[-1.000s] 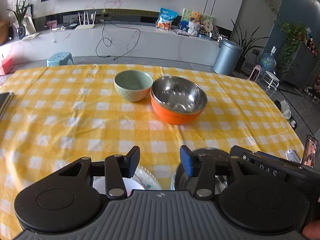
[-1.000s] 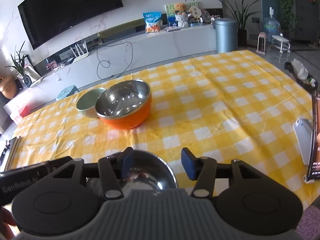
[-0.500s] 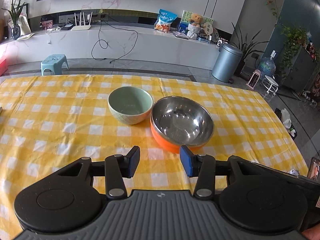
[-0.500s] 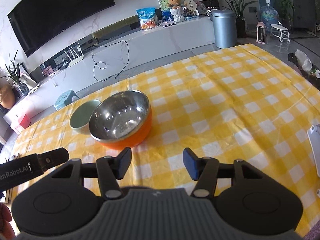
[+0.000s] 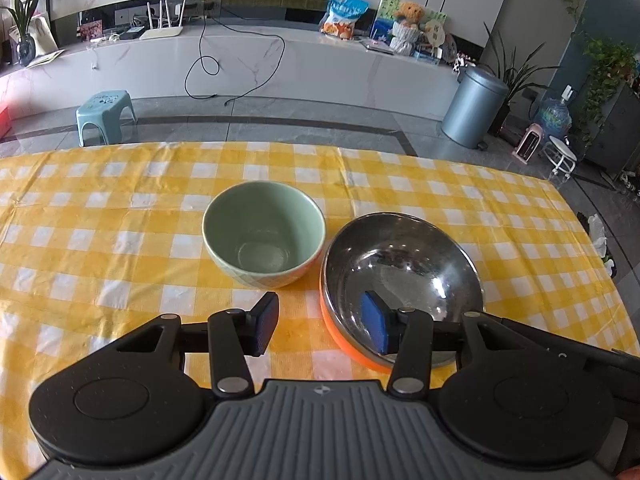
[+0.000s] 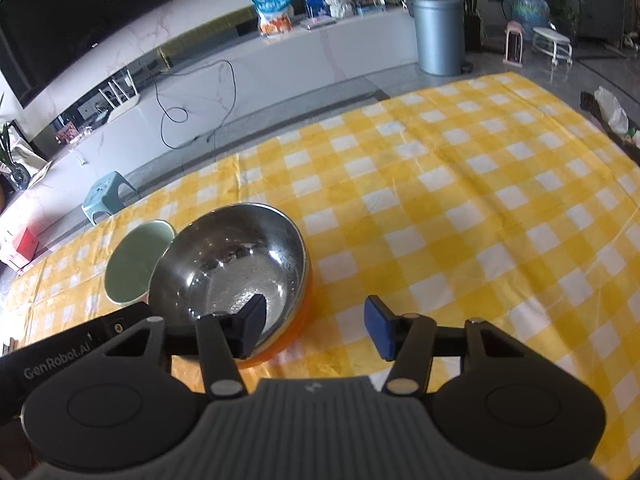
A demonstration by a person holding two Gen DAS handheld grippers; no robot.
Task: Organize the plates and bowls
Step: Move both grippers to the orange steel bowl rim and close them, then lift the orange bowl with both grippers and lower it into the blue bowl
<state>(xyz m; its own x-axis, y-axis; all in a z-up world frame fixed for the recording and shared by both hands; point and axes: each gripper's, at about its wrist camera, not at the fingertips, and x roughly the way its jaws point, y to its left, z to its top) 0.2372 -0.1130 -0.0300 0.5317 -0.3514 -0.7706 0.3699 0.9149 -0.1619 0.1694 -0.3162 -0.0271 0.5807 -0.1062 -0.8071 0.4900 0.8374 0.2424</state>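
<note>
The orange bowl (image 5: 400, 276) with its shiny steel lining sits on the yellow checked tablecloth (image 5: 100, 240), and the green bowl (image 5: 264, 236) stands just beside it on the left, rims close enough that I cannot tell whether they touch. Both are empty and upright, side by side rather than nested. No plates show in either view. The left gripper (image 5: 320, 326) hangs over the near edge of the orange bowl with its jaws apart: the right pad sits over the bowl's inside, the left pad over bare cloth, and the rim runs between them, but neither pad presses on it. The right gripper (image 6: 316, 328) comes at the same bowl from the other side, also with its jaws apart and nothing clamped; its left pad is over the steel inside, its right pad over the cloth, and its jaws are closing slightly. So the sorting looks barely begun as far as these two bowls go: neither is lifted, stacked or shifted into a group, and a grip on the orange bowl has not yet been made. What seems left is to take hold of a rim, then stack or gather the bowls. Beyond the table lie a grey floor, a small blue stool (image 5: 105, 114), a long white cabinet (image 5: 260, 68) and a grey bin (image 5: 474, 108).
</note>
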